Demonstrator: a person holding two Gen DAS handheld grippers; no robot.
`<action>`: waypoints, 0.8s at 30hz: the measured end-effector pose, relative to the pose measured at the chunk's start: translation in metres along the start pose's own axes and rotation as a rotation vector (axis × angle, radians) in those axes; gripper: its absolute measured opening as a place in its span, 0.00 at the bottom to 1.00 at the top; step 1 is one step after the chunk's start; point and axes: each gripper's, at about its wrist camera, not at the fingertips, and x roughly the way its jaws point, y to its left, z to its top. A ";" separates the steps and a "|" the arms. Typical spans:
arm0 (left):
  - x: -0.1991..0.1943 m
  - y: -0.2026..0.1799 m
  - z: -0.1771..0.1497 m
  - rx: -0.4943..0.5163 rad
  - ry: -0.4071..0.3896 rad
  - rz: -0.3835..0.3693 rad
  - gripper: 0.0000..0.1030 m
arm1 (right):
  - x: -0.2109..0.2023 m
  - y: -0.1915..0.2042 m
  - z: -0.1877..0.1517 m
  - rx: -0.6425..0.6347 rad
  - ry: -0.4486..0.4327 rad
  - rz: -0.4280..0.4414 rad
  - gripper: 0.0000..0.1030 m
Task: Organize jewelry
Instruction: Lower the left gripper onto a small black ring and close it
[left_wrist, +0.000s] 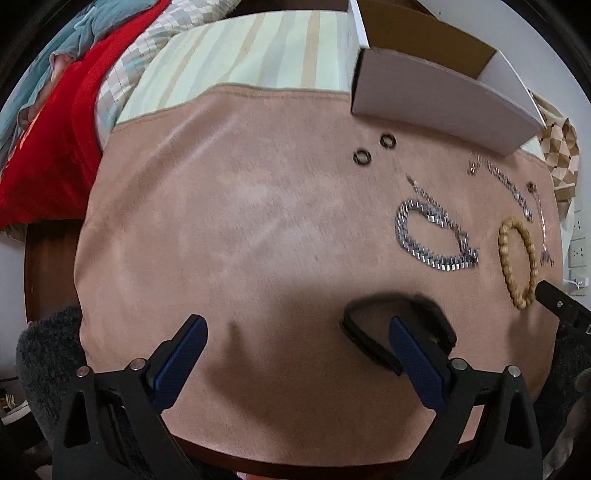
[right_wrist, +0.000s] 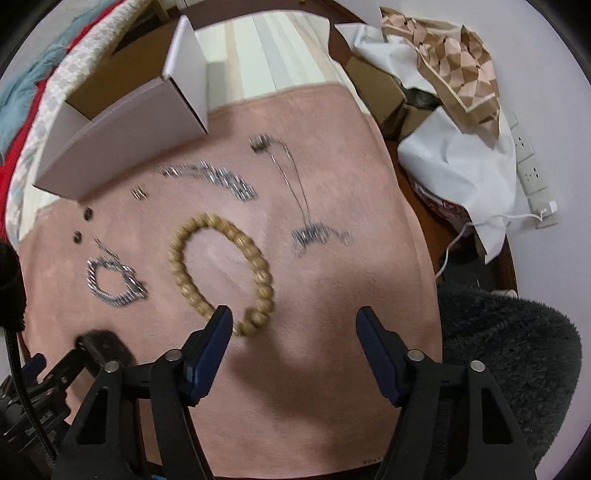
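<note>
On the pink cloth (left_wrist: 221, 221) my left gripper (left_wrist: 299, 332) stands open, its right finger inside the loop of a black band (left_wrist: 369, 306). A silver link bracelet (left_wrist: 424, 236), two dark rings (left_wrist: 362, 157) and a wooden bead bracelet (left_wrist: 517, 258) lie beyond. In the right wrist view my right gripper (right_wrist: 293, 321) is open over the near end of the bead bracelet (right_wrist: 221, 273). Its left finger overlaps the loop's near edge, and the last beads lie between the jaws without being pressed. An open white box (right_wrist: 122, 140) stands at the back left.
A silver chain (right_wrist: 218, 179), a thin necklace (right_wrist: 291, 177) with its pendant (right_wrist: 314, 236) and a small earring (right_wrist: 138, 192) lie on the cloth. White bags (right_wrist: 461, 158) and a power strip (right_wrist: 528, 162) crowd the right. A dark fuzzy cushion (right_wrist: 509, 350) sits near right.
</note>
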 end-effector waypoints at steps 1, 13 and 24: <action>-0.002 0.003 0.006 -0.002 -0.015 -0.001 0.97 | -0.001 0.002 0.005 0.003 -0.008 0.018 0.56; 0.009 0.016 0.079 -0.007 -0.103 0.012 0.97 | 0.014 0.074 0.052 -0.120 -0.074 0.220 0.42; 0.023 0.023 0.090 -0.002 -0.080 0.020 0.97 | 0.033 0.112 0.061 -0.259 -0.115 0.137 0.27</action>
